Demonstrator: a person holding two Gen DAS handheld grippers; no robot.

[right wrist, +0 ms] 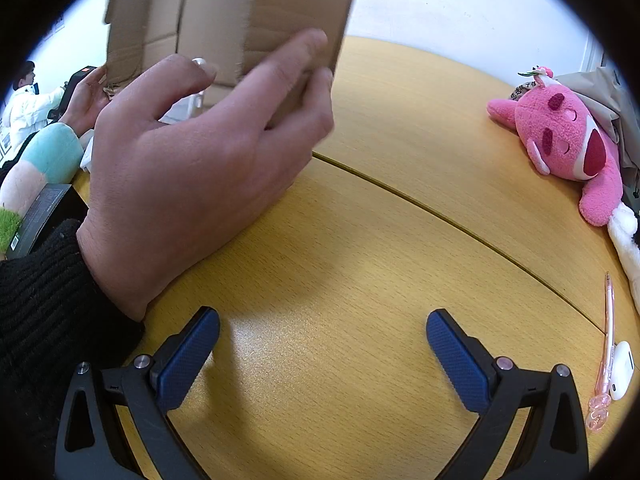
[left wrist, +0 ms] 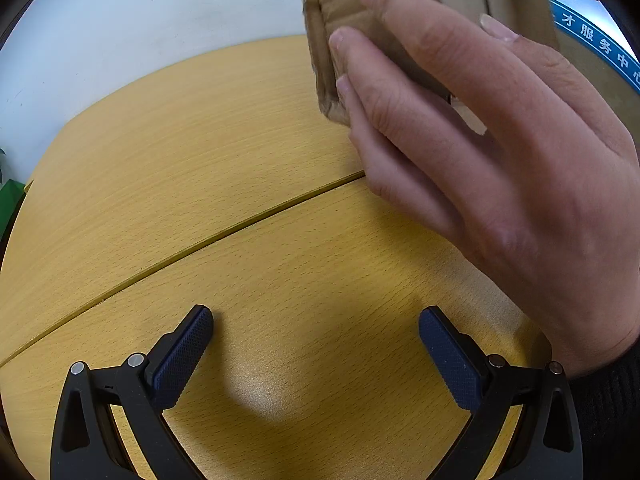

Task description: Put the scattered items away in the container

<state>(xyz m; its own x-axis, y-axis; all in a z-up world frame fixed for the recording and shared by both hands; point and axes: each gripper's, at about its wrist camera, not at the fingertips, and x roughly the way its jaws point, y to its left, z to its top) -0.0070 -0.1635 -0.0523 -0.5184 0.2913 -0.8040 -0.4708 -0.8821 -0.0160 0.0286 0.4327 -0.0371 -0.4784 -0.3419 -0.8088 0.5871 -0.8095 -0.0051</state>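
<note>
Both tools are lying idle over the wooden bench (left wrist: 200, 168). The left tool (left wrist: 316, 360) is released, its blue pads standing wide apart with nothing between them, and the right tool (right wrist: 323, 360) is released in the same way. A bare hand (left wrist: 500, 168) in a black sleeve is gripping the edge of the cardboard box (left wrist: 344, 4), which is the container; the same hand (right wrist: 208, 160) is showing in the right view, its fingers wrapping around a flap of the box (right wrist: 280, 12). The box is looking blurred there, so I judge it is being set into place.

The scattered items are waiting at the right side of the bench: a pink plush toy (right wrist: 560, 136), a pink pen (right wrist: 606, 344) and, touching it, a small white case (right wrist: 623, 368). They are well apart from the box.

The step in hand seems to be preparing the container, before any picking. The next move probably calls for leaving the box open and steady, then bringing the right tool toward the nearest item, likely the pen or the case.
</note>
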